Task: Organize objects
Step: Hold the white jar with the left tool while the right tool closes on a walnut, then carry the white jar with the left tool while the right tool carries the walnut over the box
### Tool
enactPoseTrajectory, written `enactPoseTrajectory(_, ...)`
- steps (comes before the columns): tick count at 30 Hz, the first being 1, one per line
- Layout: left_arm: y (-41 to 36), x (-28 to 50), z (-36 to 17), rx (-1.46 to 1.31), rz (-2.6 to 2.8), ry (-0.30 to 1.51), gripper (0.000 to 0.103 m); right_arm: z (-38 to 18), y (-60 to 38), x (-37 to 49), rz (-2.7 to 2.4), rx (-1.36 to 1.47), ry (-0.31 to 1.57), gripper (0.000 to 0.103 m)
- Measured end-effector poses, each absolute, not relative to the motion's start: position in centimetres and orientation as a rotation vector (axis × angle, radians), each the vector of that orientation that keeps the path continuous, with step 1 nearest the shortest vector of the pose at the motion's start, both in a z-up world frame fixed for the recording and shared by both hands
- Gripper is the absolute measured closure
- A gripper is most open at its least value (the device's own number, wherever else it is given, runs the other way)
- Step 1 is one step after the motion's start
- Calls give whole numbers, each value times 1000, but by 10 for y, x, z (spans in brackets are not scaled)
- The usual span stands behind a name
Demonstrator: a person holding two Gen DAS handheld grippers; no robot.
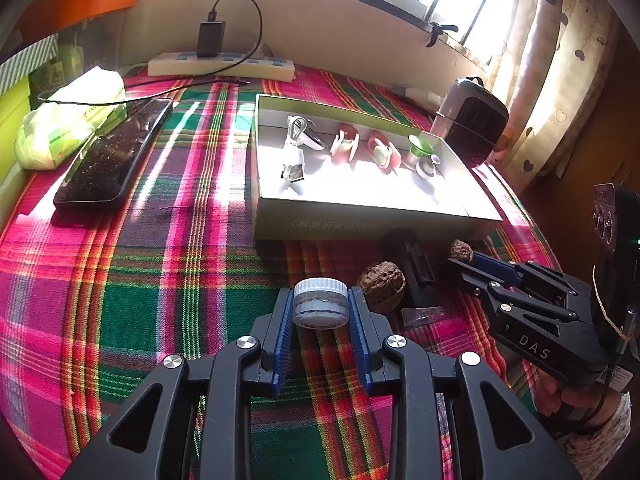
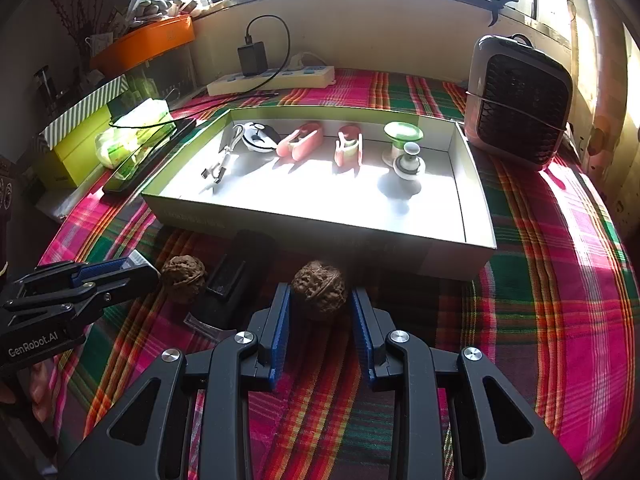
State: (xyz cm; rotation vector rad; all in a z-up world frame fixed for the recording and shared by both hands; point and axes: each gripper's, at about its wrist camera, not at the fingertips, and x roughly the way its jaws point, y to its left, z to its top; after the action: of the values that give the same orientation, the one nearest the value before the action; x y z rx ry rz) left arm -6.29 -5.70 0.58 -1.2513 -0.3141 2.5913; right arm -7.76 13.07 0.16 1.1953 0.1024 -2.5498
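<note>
Left gripper (image 1: 320, 304) clamped on a small clear jar (image 1: 320, 302) with white lid, above the plaid tablecloth (image 1: 120, 280). Right gripper (image 2: 320, 300) closed around a walnut (image 2: 319, 290), pads on both sides, just in front of the open box (image 2: 320, 236). Second walnut (image 2: 184, 278) lies on the cloth beside a black block (image 2: 230, 276). Box holds clips and small items along its far wall.

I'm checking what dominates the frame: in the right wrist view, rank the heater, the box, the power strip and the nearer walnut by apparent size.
1. Box
2. Heater
3. Power strip
4. Walnut, though it sits closest to the camera, so it looks bigger than it would farther back.
</note>
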Motion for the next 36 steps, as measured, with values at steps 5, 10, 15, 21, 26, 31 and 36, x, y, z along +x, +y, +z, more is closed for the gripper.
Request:
enactPoseTrajectory(5,-60,-63,15,-1226,2606,-305,78,6,131,-76,-2552,1177,98,72)
enactPoseTrajectory(10,-59,-64,26,-1194,2615,-295,78,11,134,-74,-2559,1158,83,72)
enactPoseTrajectory(15,-58,-69,33,-1173,2615,-294,78,19,137,-74,-2568,1135,67,72)
enactPoseTrajectory(21,-54,-80,38,-1164,2619,-280,78,28,140,-77,-2584,1110,71,72)
enactPoseTrajectory(26,-48,-93,42,-1158,2604,-261,78,32,146,-88,-2609,1104,71,72)
enactPoseTrajectory(31,-42,-108,45,-1152,2599,-250,78,34,152,-101,-2634,1106,65,72)
enactPoseTrajectory(36,-37,-127,43,-1165,2599,-225,78,32,157,-117,-2639,1133,60,72)
